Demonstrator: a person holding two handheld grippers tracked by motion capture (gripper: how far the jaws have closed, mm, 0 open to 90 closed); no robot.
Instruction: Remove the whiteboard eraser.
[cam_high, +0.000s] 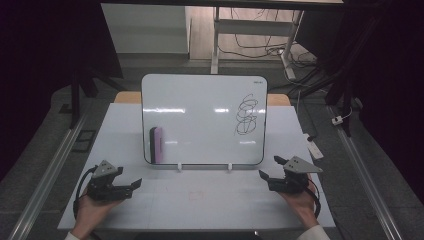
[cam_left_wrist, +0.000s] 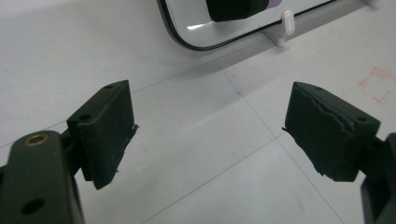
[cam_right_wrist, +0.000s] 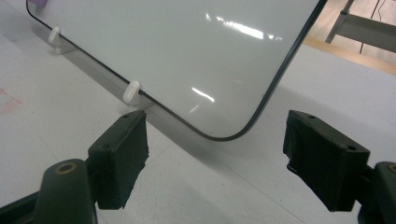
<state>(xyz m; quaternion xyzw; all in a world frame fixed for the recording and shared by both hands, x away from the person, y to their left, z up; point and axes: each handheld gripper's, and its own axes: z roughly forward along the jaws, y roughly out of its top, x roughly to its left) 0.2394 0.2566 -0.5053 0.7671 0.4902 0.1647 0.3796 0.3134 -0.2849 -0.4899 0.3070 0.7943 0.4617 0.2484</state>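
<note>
White surface (cam_high: 200, 200) under dim room light, cables on floor beyond far edge. Whiteboard (cam_high: 200, 115) propped upright on two white pegs near surface middle, toward far edge; black scribble (cam_high: 246, 116) on its right half. Purple-backed eraser (cam_high: 156, 144) stuck to board near lower left corner. My left gripper (cam_high: 131, 184) near front left corner, fingers spread wide, nothing between. My right gripper (cam_high: 270, 167) near front right corner, fingers spread, empty; board's lower right corner just beyond fingers in right gripper view.
</note>
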